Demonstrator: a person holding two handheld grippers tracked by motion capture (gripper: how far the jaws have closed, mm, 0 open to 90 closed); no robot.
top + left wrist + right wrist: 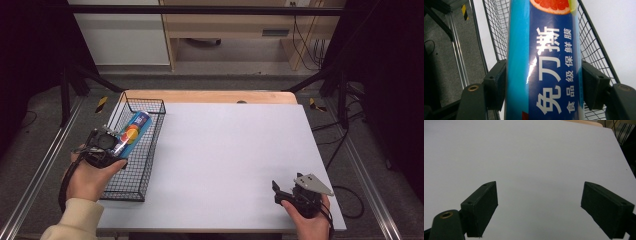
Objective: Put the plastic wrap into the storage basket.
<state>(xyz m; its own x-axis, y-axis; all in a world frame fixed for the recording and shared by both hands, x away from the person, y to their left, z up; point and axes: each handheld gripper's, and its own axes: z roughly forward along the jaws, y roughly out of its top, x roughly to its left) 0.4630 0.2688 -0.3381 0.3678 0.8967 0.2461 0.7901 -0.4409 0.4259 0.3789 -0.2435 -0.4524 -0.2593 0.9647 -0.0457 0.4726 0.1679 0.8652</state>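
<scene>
Left gripper (116,145): clamped on a blue cling-film roll (133,131), held over the wire basket (131,192) at the surface's (225,155) left.
Right gripper (281,192): jaws apart, empty, near the right corner.
Risk: glossy roll may slip; its end could catch the basket rim.

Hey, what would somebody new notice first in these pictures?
Likely the bright blue roll of cling film, clamped in the left gripper over the black wire basket at the table's left edge. Next, the right gripper, open, near the white table's front right corner.
</scene>
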